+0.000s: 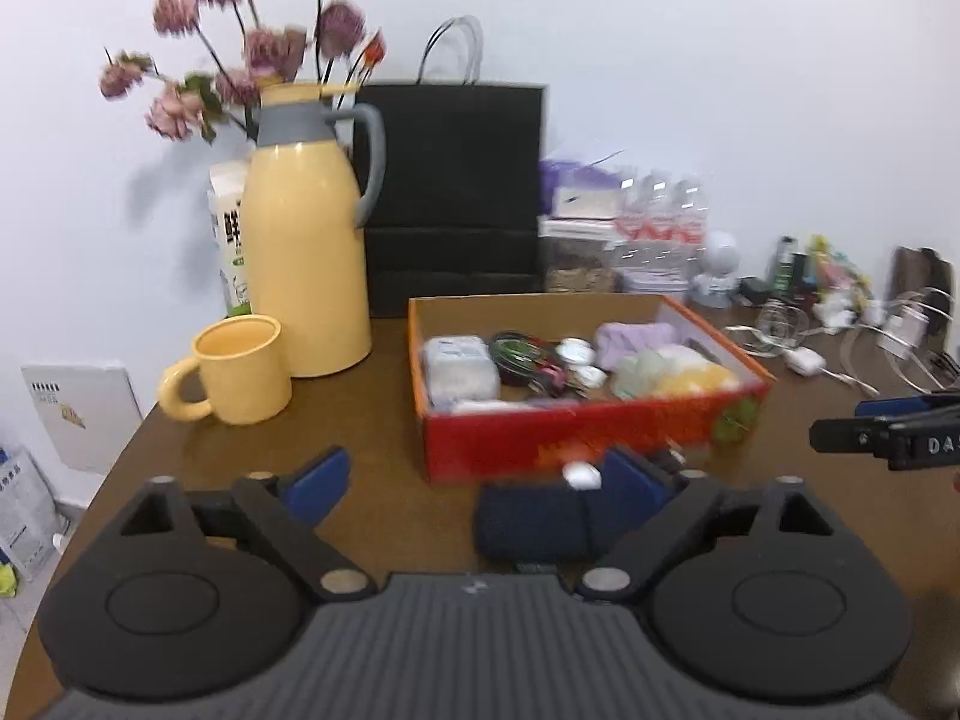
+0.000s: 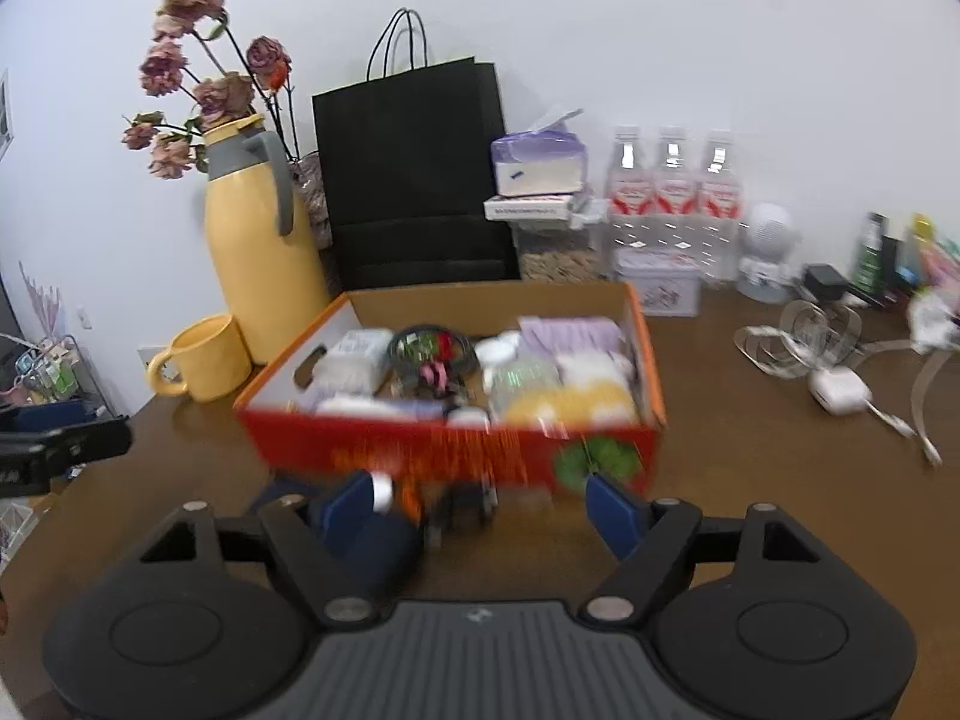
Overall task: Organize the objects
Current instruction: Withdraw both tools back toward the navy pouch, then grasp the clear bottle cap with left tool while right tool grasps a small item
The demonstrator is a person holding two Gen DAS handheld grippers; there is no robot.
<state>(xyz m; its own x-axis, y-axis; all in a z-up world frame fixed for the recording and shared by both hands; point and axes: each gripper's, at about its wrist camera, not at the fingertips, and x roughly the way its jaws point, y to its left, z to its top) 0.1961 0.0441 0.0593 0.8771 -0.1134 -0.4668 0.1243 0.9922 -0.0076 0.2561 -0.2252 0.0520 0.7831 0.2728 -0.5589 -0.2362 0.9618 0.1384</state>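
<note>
While both grippers hang over the near edge of a cluttered desk, the scene reads, largest first:

Table (image 1: 372, 420): dark brown wood, crowded along the white back wall.

Black paper bag (image 1: 456, 192): upright against the wall, behind the box.

Red box (image 2: 456, 450): an open cardboard carton at mid-table with orange rim, its front face blurred; packed with small goods, among them a white wrapped pack (image 1: 459, 369) at the left, a coil of dark cable (image 1: 522, 354) in the middle, and lilac and yellow soft items at the right.

Yellow flask (image 1: 306, 264): grey collar and handle, standing left of the box with dried pink flowers behind it.

Water bottles (image 2: 672, 192): three in a row, right of the bag.

Yellow mug (image 1: 240, 372): just in front of the flask, handle to the left.

Dark blue pouch (image 1: 534, 522): lying on the table before the box, between the two grippers' reach; a small white object (image 1: 582, 474) sits at its top edge.

Left gripper (image 1: 474, 480): jaws spread wide, blue pads apart, nothing pinched; the pouch lies beside its right finger.

Right gripper (image 2: 480, 504): jaws likewise apart and empty, a small dark blurred item on the table between them.
</note>
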